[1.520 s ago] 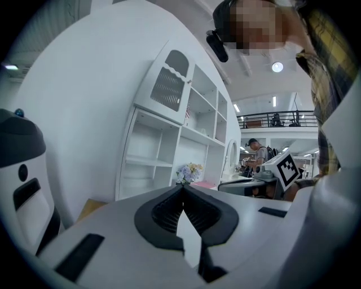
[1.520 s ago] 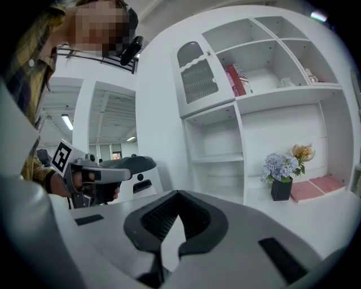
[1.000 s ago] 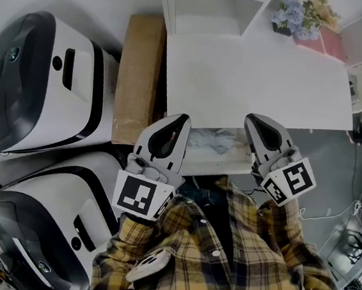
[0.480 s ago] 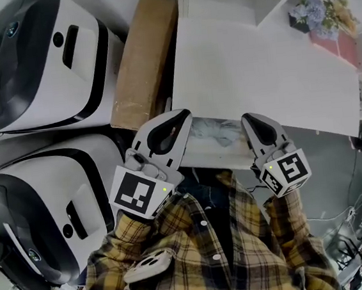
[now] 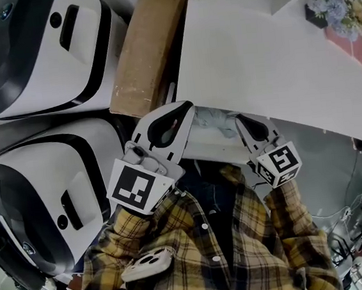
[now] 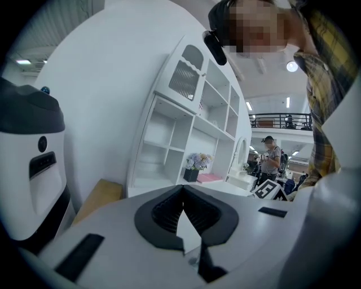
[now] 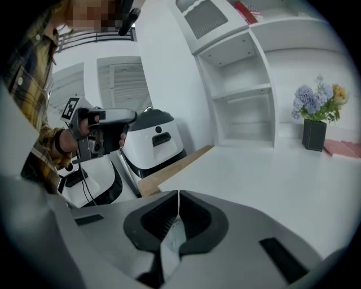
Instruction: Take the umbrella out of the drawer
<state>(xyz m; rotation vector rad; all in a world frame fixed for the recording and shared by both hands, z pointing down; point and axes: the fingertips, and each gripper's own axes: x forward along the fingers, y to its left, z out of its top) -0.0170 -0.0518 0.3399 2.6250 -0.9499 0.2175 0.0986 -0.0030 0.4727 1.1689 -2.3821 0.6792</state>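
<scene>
**Spotter:** Where are you with the umbrella?

**Operator:** Not on it yet. In the head view the drawer (image 5: 210, 149) is pulled out below the front edge of the white bench (image 5: 269, 67). Inside it I see a pale, crumpled bundle of fabric, which I take to be the umbrella (image 5: 215, 117). My left gripper (image 5: 182, 109) hangs at the drawer's left end and my right gripper (image 5: 241, 122) at its right end, with the bundle between them.

**Spotter:** Are you holding anything?

**Operator:** No. Both gripper views show the jaws clenched tip to tip with nothing between them. So the first thing I'd do is spread the right one before it goes any lower. If it went in closed, I think it would only shove the fabric deeper under the bench.

**Spotter:** Where would you take hold?

**Operator:** Around the thick middle of the bundle, not on a loose fold. I judge the fabric is soft, so a pinch on a fold would stretch and slip. I can't make out a handle or a strap from here, so I'm not counting on either.

**Spotter:** What about the overhang?

**Operator:** That's my main worry. The bench edge sits right over the back of the drawer, so I'd pull towards myself first and only then lift. I could rest the left gripper against the drawer front so the drawer doesn't slide while I pull. The left side is tight too, with the brown board (image 5: 148, 48) close by.
</scene>
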